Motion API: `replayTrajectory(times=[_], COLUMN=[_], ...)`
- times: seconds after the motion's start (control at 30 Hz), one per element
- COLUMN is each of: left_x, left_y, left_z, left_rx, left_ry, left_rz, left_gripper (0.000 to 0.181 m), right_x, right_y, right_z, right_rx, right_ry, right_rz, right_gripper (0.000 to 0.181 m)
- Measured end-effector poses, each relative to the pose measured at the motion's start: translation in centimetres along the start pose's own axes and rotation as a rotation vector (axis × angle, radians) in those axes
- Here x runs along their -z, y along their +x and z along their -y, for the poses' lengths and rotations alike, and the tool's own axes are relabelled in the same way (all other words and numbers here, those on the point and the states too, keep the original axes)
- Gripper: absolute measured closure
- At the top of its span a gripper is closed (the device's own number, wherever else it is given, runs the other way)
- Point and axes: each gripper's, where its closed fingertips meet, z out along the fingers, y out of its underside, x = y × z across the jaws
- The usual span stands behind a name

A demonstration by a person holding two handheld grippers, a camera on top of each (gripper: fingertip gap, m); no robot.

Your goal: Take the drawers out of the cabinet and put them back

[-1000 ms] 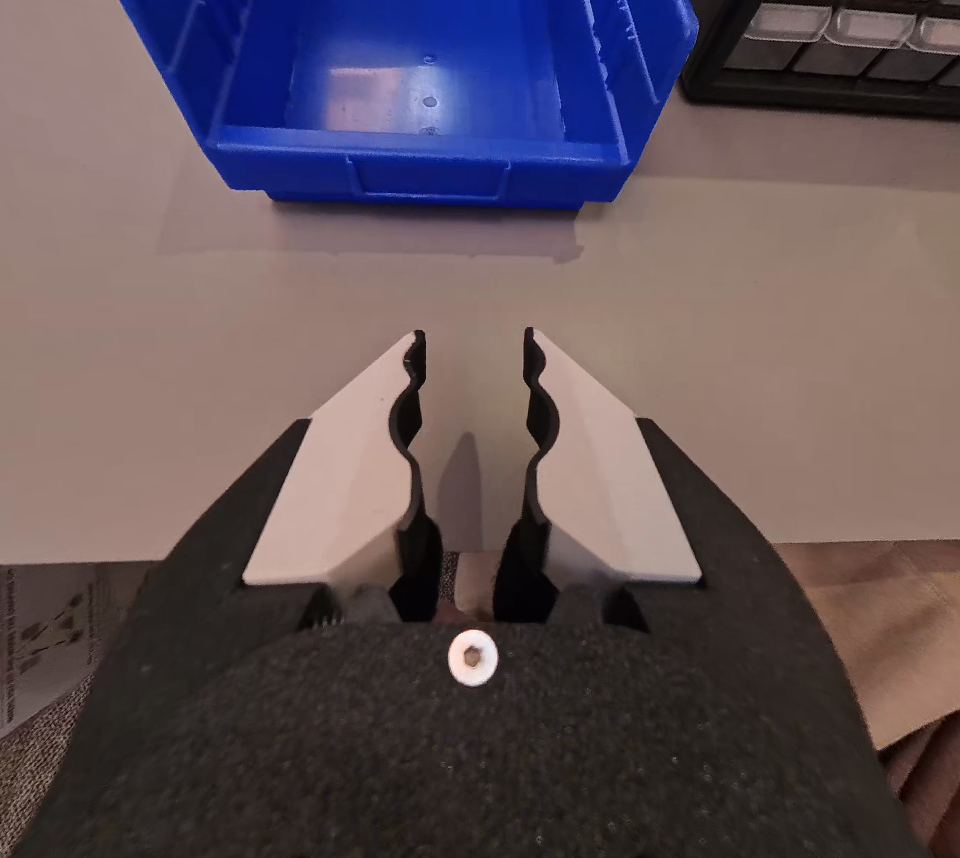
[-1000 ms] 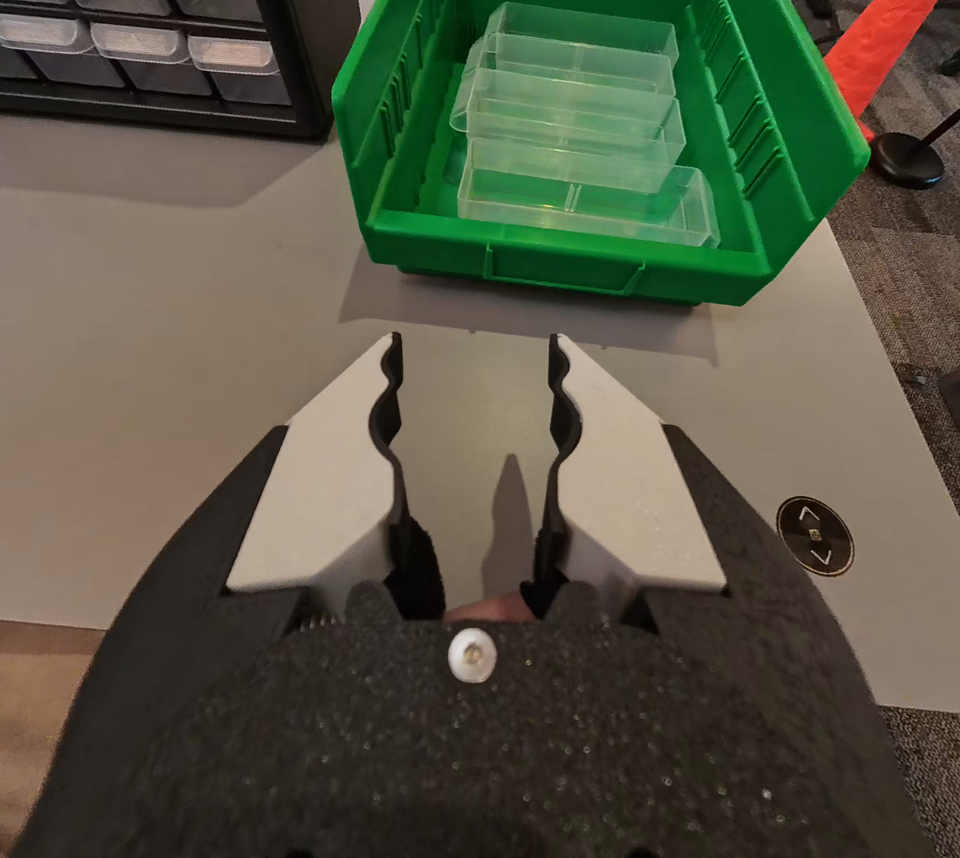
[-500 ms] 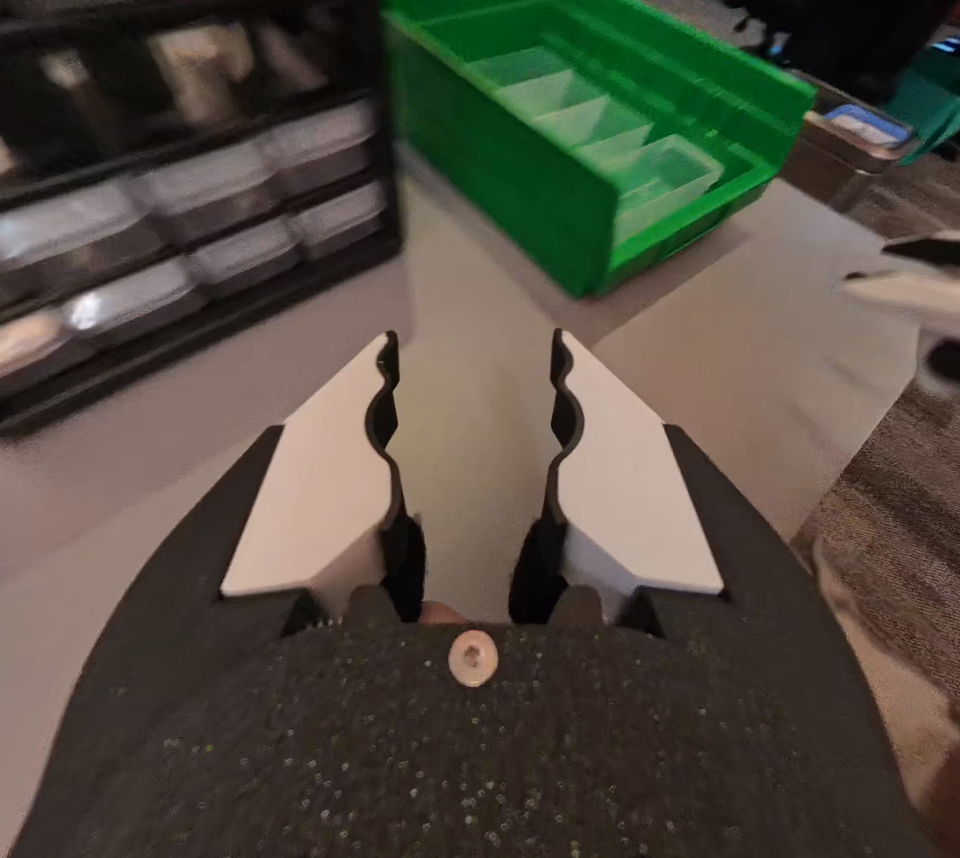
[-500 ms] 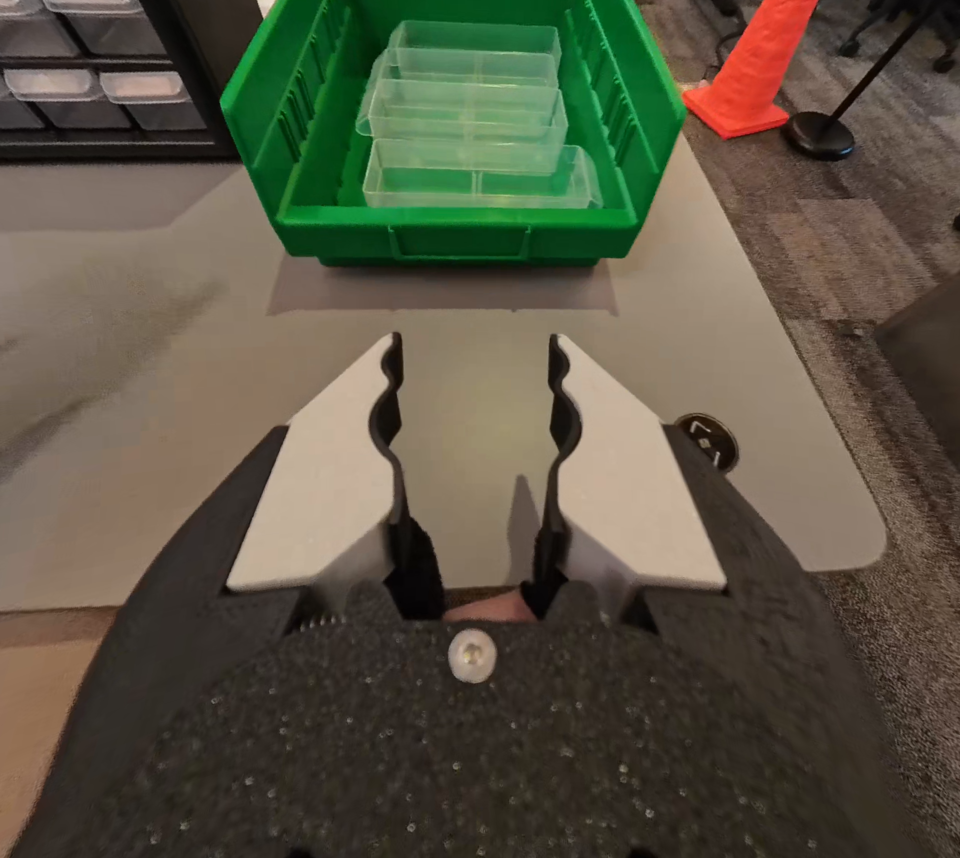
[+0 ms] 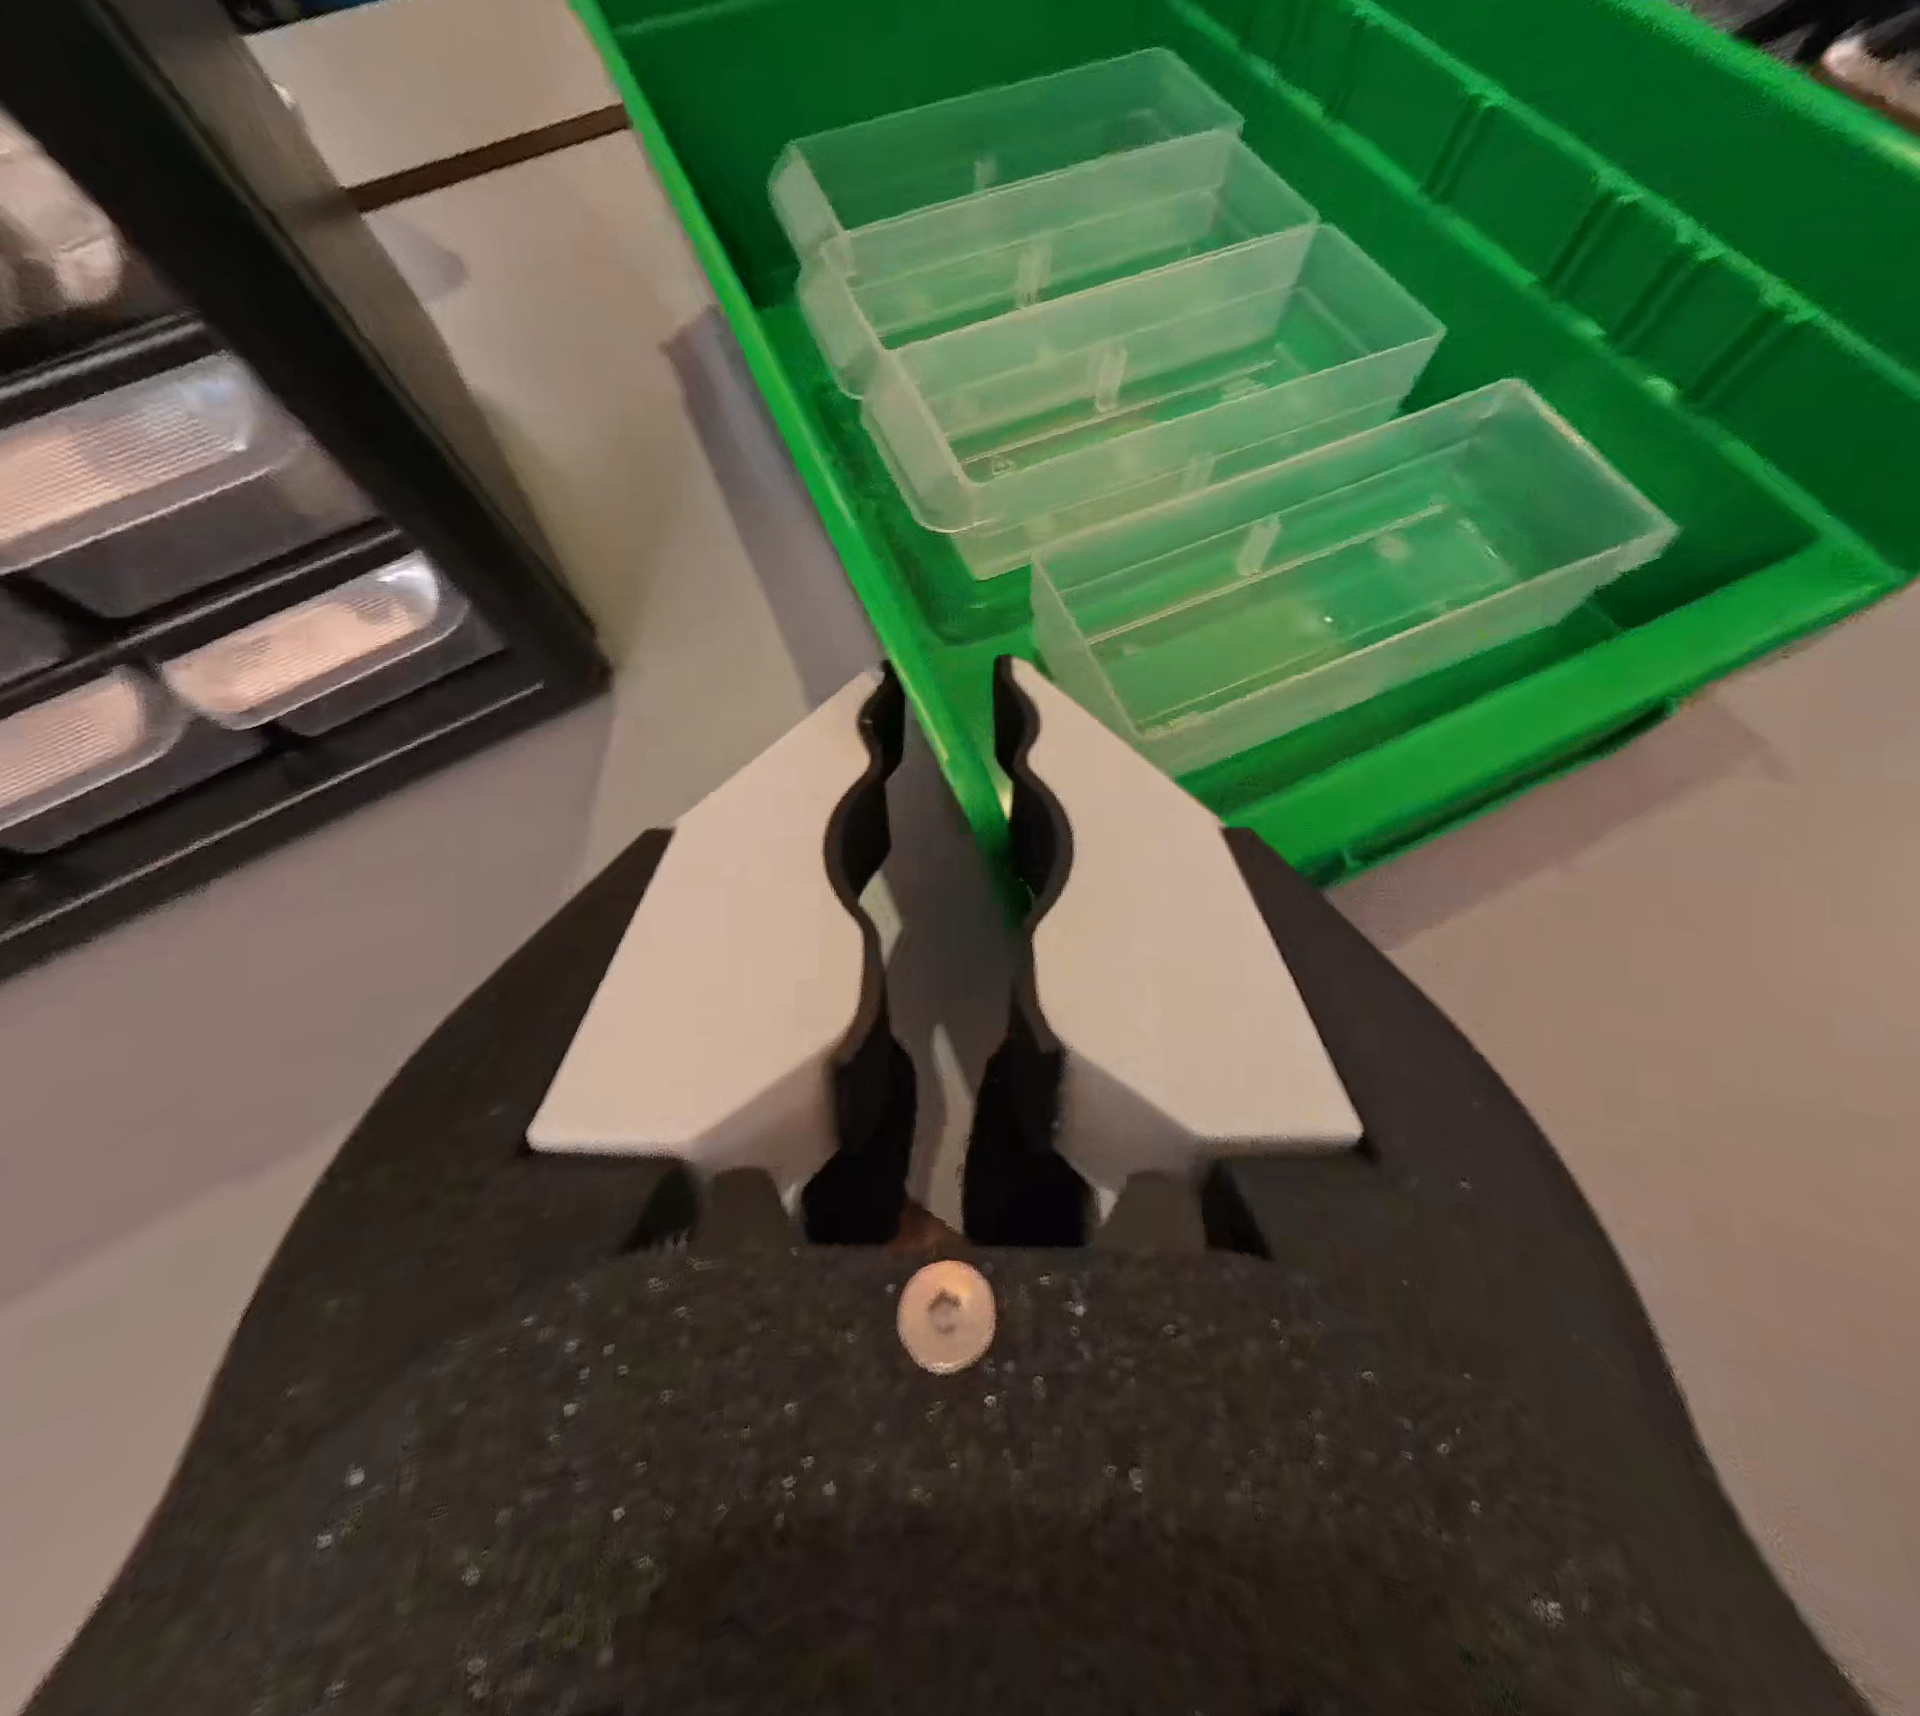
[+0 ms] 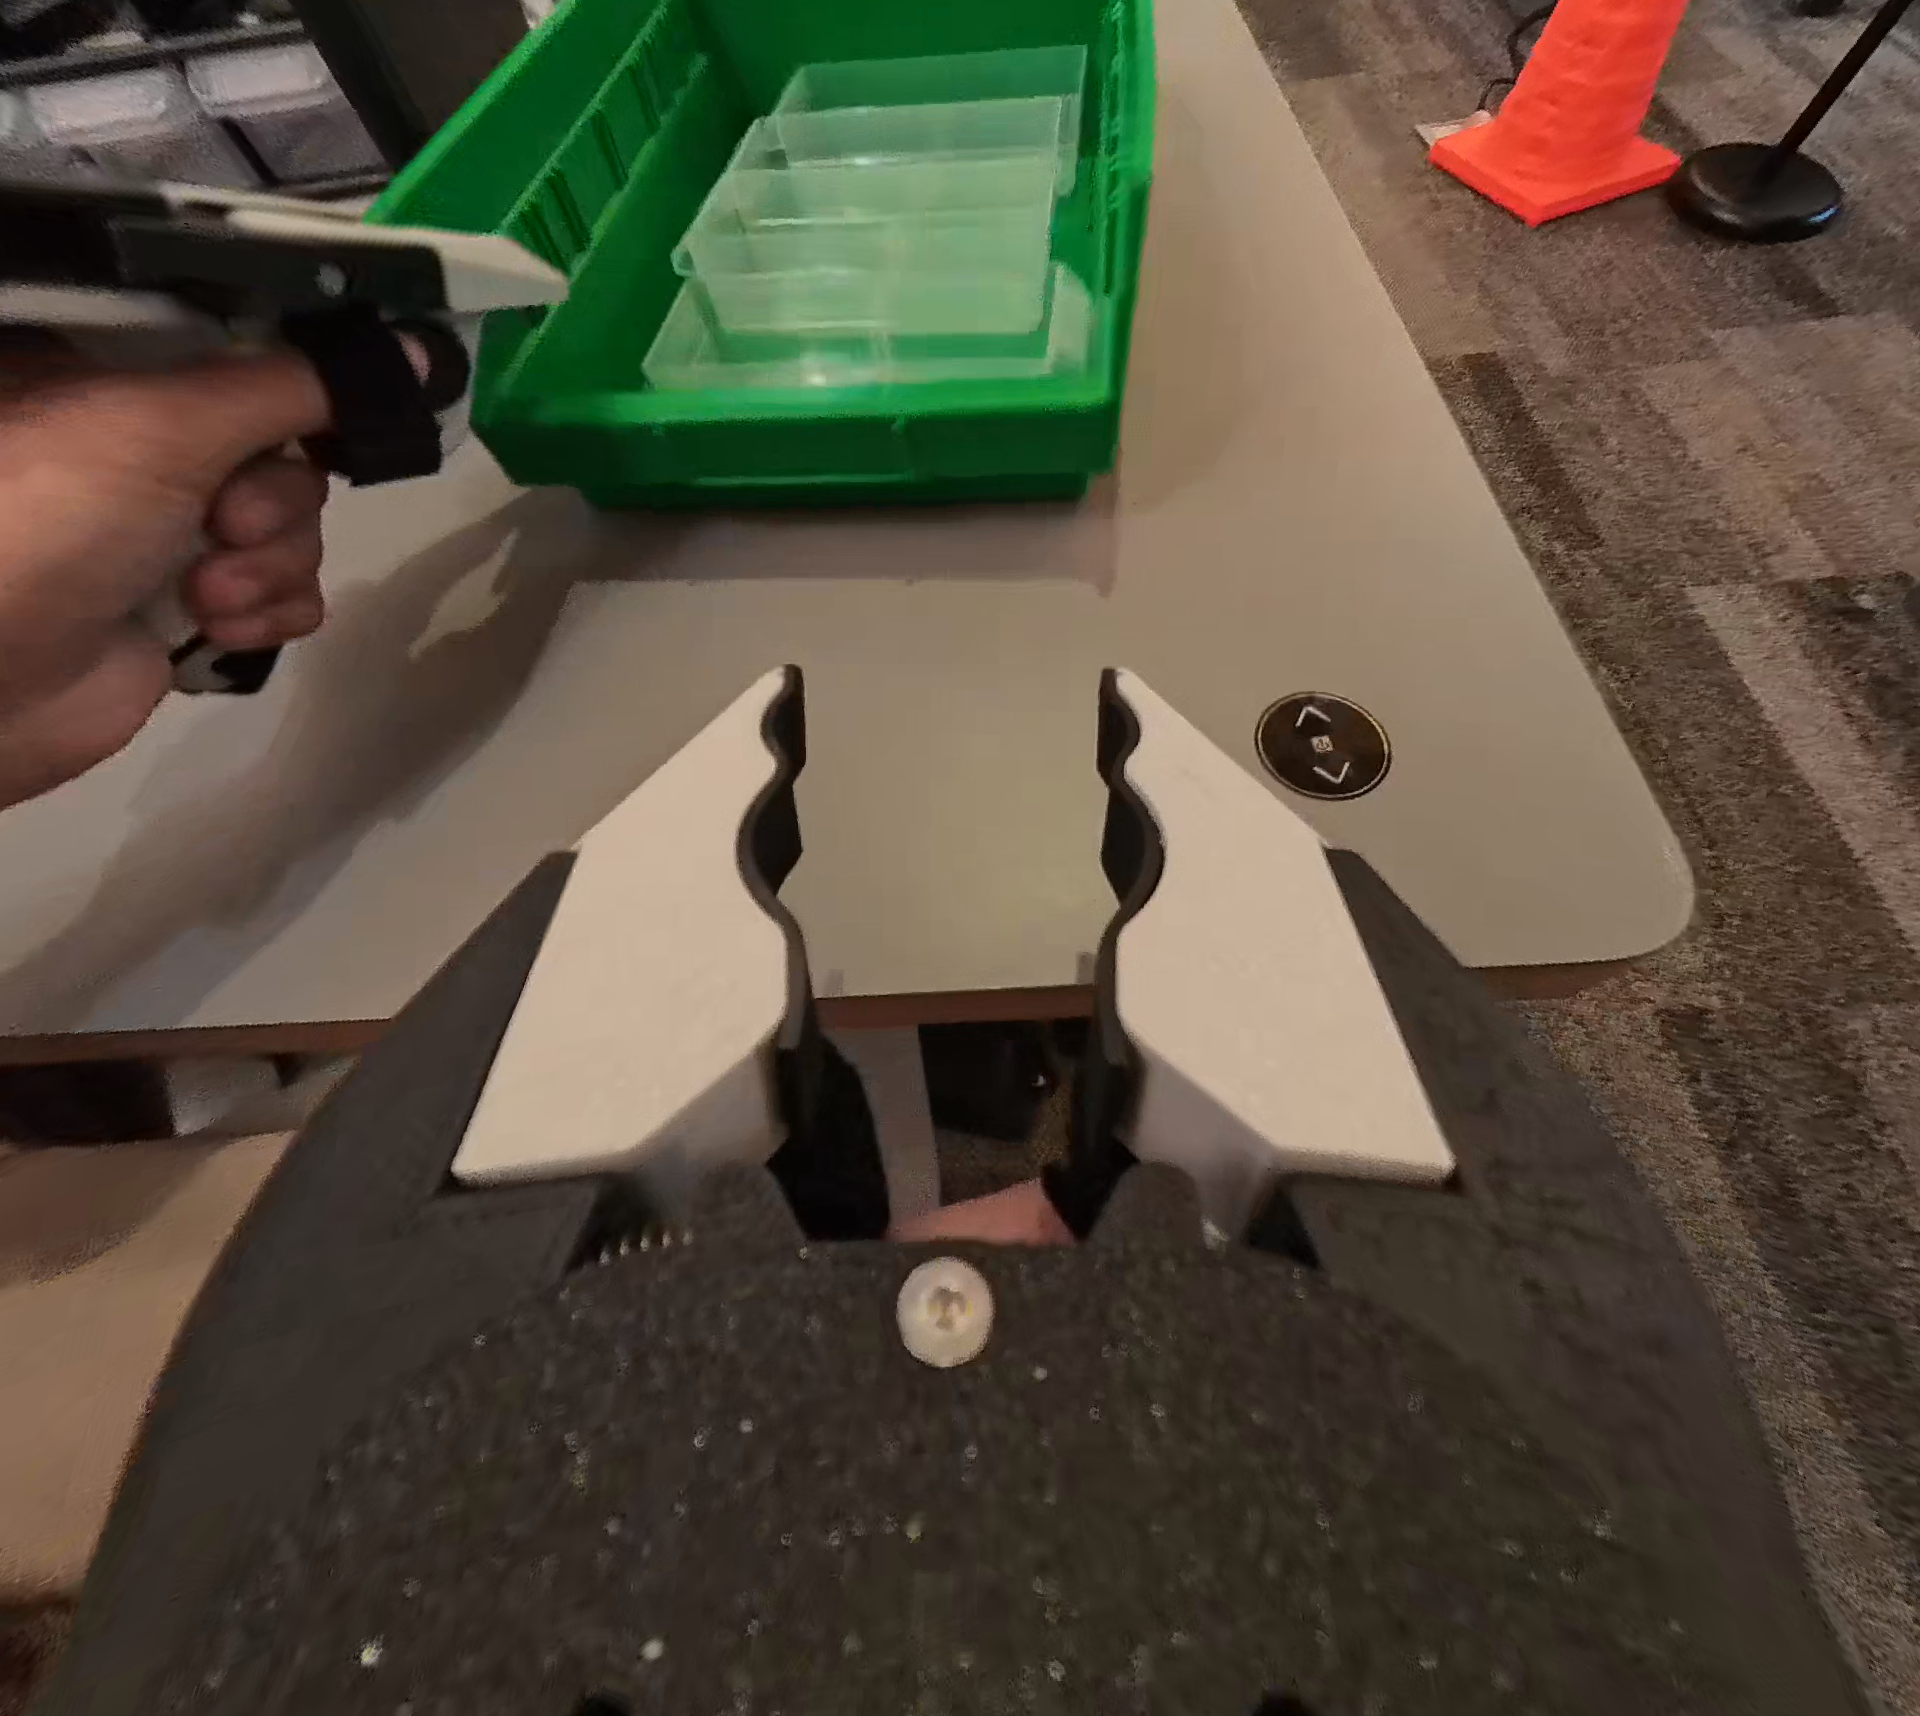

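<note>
I take the green bin (image 5: 1621, 191) as my landmark. Four clear drawers (image 5: 1143, 378) lie inside it, side by side and partly overlapping, the nearest one (image 5: 1340, 565) against the bin's front wall. They are empty and out of the cabinet (image 5: 270, 461), which stands just to the left of the bin, some drawers sitting in its slots. I judge the bin serves as a waiting place, so the drawers stay together and do not slide over the table (image 6: 935, 731).

My left gripper (image 5: 940, 695) hovers at the bin's near left corner, tips over the rim. Its jaws have only a narrow gap and hold nothing; I think I keep them narrow because a drawer wall is thin. In the right wrist view this gripper (image 6: 499, 274) comes from the left, my hand (image 6: 135, 554) around its handle.

My right gripper (image 6: 951, 710) waits well in front of the bin, over the table edge, jaws wide apart and empty. I keep it back, I believe, so that the left has room.

The next step, I judge, is gripping the nearest drawer.
</note>
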Motion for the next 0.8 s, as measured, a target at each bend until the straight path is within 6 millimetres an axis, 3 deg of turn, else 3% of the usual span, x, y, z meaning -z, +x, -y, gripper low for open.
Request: replayTrajectory(times=[0.1, 0.3, 0.43, 0.57, 0.8], left_x=[1.6, 6.4, 10.3, 13.5, 19.3], left_y=[-1.7, -3.3, -5.8, -10.0, -19.7], left_z=[-1.1, -4.0, -6.4, -8.5, -12.4], left_rx=[-0.037, -0.109, -0.161, -0.25, -0.265], left_ry=[-0.001, -0.026, -0.048, -0.087, -0.152], left_rz=[0.01, -0.206, -0.347, -0.469, -0.505], left_gripper=[0.177, 0.178, 0.179, 0.179, 0.179], right_x=[0.8, 2.6, 2.0, 0.9, -0.5], right_y=[0.3, 0.8, -1.0, -3.9, -9.3], right_z=[0.7, 3.7, 4.1, 4.3, 3.7], right_rx=[-0.037, -0.045, -0.034, -0.028, -0.008], right_ry=[0.024, 0.043, -0.005, -0.007, -0.037], right_rz=[0.017, 0.051, 0.096, 0.124, 0.192], right_gripper=[0.125, 0.123, 0.121, 0.12, 0.12])
